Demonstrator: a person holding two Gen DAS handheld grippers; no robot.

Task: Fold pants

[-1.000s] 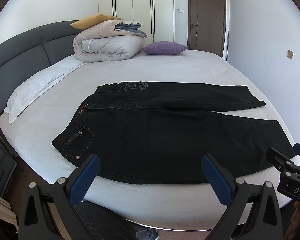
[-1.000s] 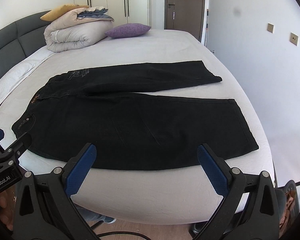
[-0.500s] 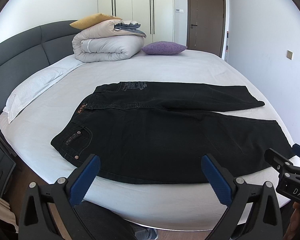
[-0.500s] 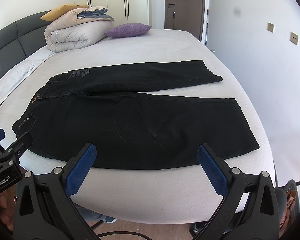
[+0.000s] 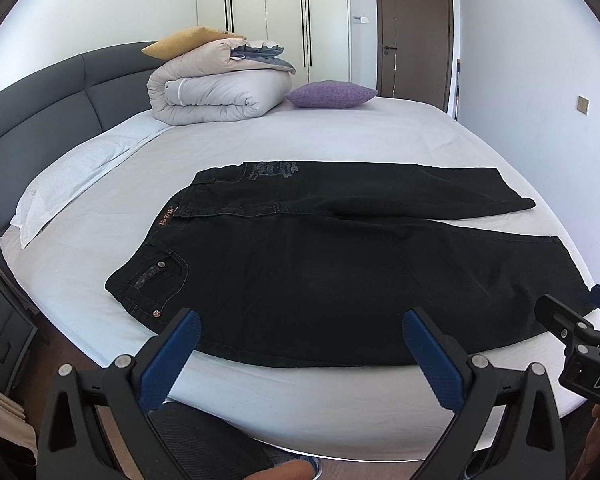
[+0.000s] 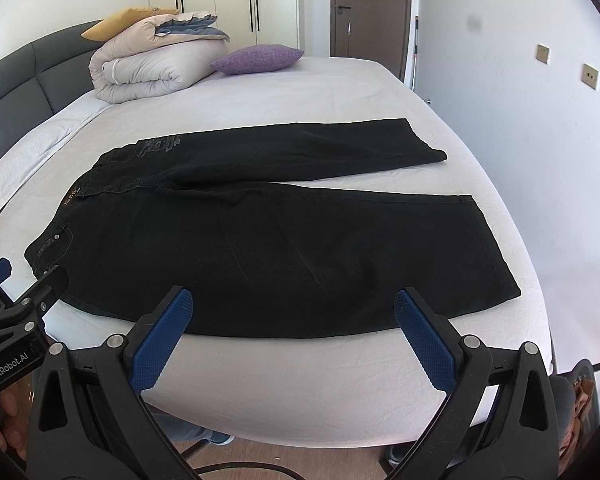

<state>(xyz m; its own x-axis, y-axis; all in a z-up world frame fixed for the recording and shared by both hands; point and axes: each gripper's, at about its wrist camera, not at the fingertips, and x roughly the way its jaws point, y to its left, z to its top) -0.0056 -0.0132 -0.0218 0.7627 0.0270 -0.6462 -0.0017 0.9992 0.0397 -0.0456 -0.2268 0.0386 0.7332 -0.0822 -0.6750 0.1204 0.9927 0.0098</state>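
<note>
Black pants (image 5: 340,264) lie flat on the white bed (image 5: 340,136), waistband twd the headboard (image 5: 40,120), legs spread apart w/ the far leg angled away. Left tool (image 5: 300,344) and right tool (image 6: 292,320) both hover over the near bed edge, jaws wide, holding nothing, blue pads (image 6: 160,336) clear of the fabric. A rolled duvet (image 5: 216,92) and purple cushion (image 5: 332,94) sit at the bed's far side.

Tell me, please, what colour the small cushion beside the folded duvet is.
Purple cushion, clearest in the right wrist view.
</note>
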